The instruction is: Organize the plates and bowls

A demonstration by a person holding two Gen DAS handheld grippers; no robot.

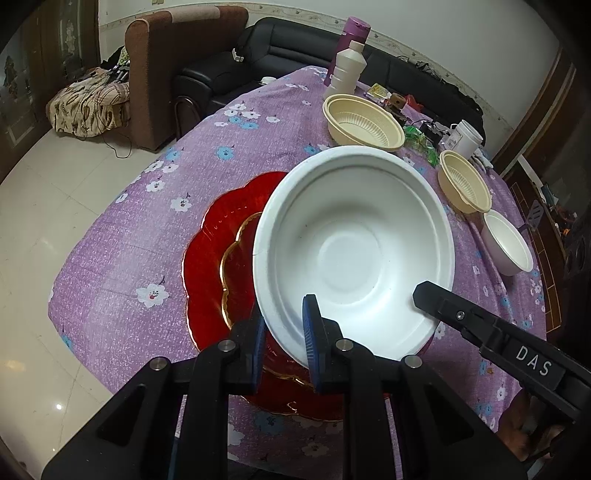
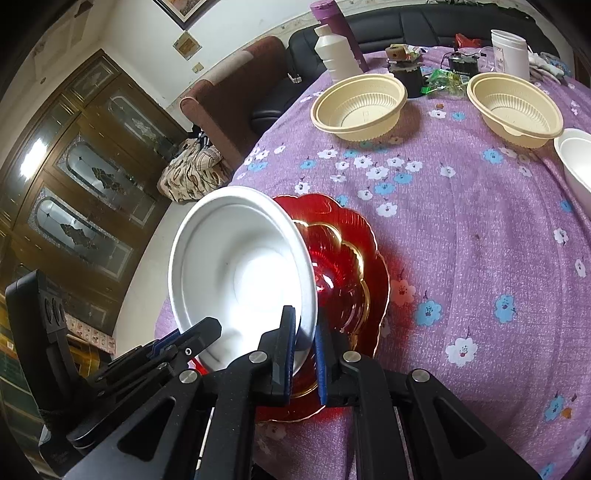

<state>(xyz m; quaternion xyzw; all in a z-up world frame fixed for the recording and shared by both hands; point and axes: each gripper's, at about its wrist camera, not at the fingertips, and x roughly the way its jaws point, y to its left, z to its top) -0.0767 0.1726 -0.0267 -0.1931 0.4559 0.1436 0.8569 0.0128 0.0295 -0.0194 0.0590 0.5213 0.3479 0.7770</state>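
Observation:
A large white bowl hangs tilted just above a red glass plate, which carries a smaller gold-rimmed red plate. My left gripper is shut on the bowl's near rim, one blue pad on each side of it. In the right wrist view that gripper reaches in from the lower left. My right gripper is shut on another part of the same rim, and it enters the left wrist view from the right.
Two beige ribbed bowls and a small white bowl stand further back on the purple flowered tablecloth. Behind them are a white bottle, a purple flask and clutter. The table edge drops to the floor on the left.

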